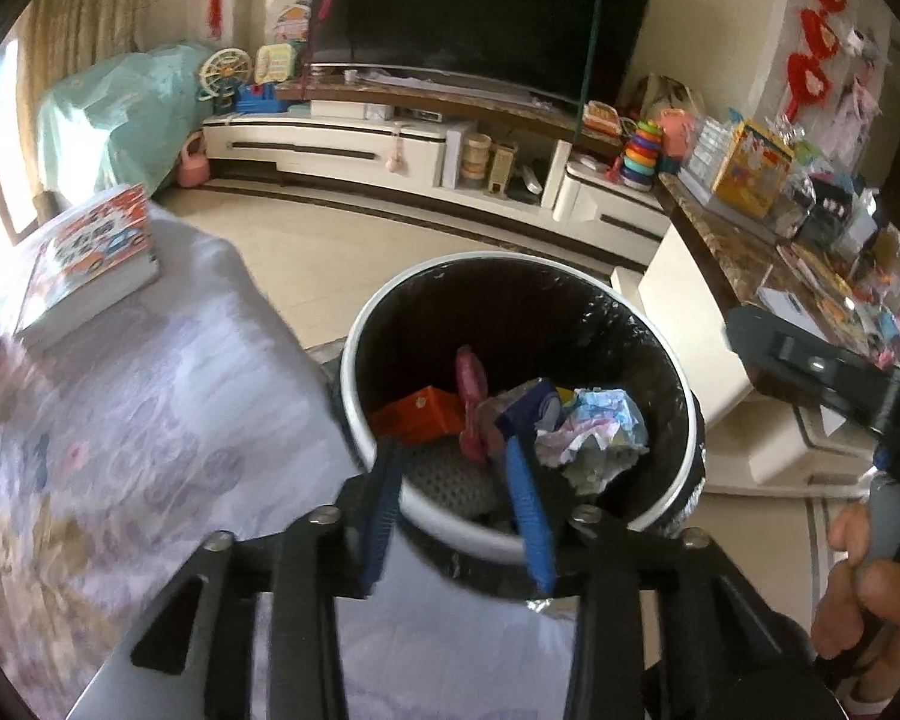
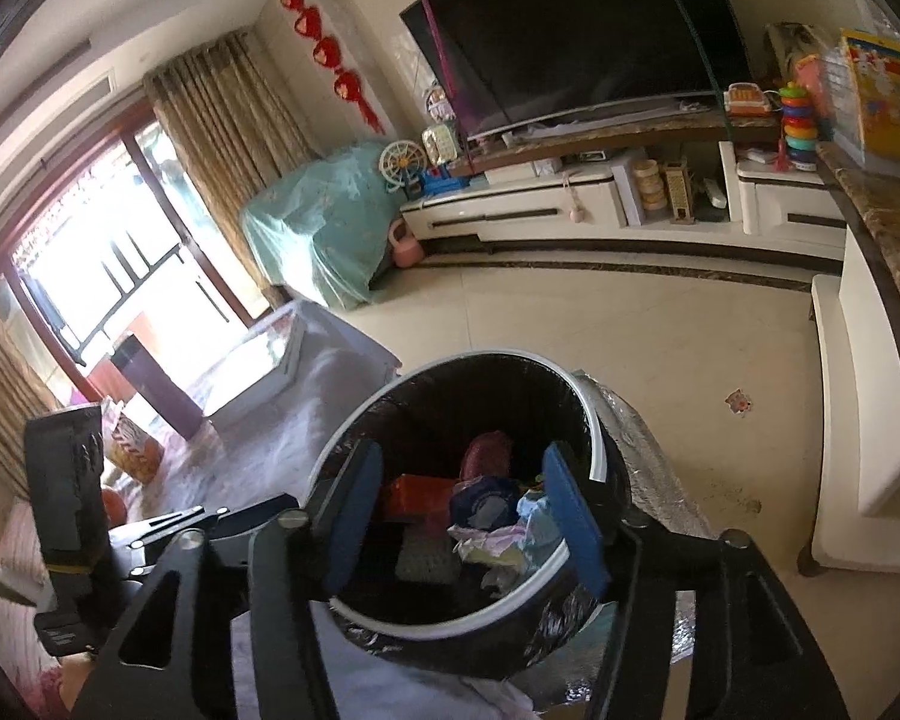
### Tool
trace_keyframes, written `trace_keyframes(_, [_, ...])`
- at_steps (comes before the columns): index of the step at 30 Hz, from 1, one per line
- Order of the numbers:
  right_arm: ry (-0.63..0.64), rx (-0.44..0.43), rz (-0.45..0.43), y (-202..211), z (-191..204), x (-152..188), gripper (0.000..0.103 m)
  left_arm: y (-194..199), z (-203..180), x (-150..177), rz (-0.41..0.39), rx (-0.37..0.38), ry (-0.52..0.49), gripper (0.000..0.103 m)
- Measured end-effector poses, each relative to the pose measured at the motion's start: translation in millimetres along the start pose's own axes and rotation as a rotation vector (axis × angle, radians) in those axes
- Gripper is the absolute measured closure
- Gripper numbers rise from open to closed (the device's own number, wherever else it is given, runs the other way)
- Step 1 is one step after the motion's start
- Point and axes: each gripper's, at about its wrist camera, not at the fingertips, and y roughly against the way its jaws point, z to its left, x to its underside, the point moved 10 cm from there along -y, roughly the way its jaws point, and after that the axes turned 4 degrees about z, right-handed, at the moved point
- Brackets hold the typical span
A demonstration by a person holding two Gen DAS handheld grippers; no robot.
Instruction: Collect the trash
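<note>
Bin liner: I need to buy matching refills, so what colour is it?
Black; the bin liner shows best in the left wrist view.

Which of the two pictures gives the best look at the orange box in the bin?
The left wrist view: the orange box lies lit and unblocked inside the bin. In the right wrist view it sits dim, partly hidden behind a blue claw pad.

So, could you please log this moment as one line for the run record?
left gripper: open, empty, over trash bin | right gripper: open, empty, over bin | bin: orange box, crumpled paper inside
</note>
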Motion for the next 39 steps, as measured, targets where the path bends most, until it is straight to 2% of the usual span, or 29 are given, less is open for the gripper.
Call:
trace_keyframes(2, [-0.007,-0.004,-0.013,6,3,4,0.024,12,5,11,-0.025,0.005,0.028,0.056])
trace_keyframes(4, [-0.013,-0.011,-0.019,11,6,9,0.02,21,10,21,-0.036,0.015,0.052,0.055])
trace_keyframes(6, [-0.031,-0.022,-0.017,17,11,19,0.015,32,15,36,-0.054,0.019,0.083,0.049])
trace_keyframes(14, [-0.035,-0.014,-0.023,33,27,55,0.013,79,37,90,-0.123,0.02,0.172,0.036])
trace_keyframes(16, [-0.023,-0.001,-0.03,36,32,64,0.012,91,39,102,-0.15,0.002,0.169,0.033])
trace_keyframes(18, [0.001,0.027,-0.046,40,37,72,0.007,106,41,113,-0.183,-0.027,0.161,0.027])
trace_keyframes(21, [0.037,0.075,-0.079,50,42,83,0.005,126,39,128,-0.228,-0.05,0.147,0.025])
trace_keyframes(26, [0.124,0.155,-0.153,74,57,86,0.002,161,37,145,-0.304,-0.107,0.121,0.018])
trace_keyframes(29, [0.212,0.21,-0.268,102,77,76,0.0,189,36,149,-0.377,-0.147,0.113,0.01])
trace_keyframes(30, [0.236,0.223,-0.309,110,84,73,0.0,200,36,151,-0.406,-0.171,0.107,0.002])
trace_keyframes(33, [0.316,0.231,-0.42,129,105,68,0.0,221,36,159,-0.468,-0.228,0.098,0.001])
trace_keyframes(36, [0.31,0.291,-0.413,124,103,69,0.0,234,36,173,-0.506,-0.263,0.104,0.0])
trace_keyframes(39, [0.313,0.256,-0.398,115,105,78,0.0,239,37,187,-0.52,-0.293,0.118,0.0])
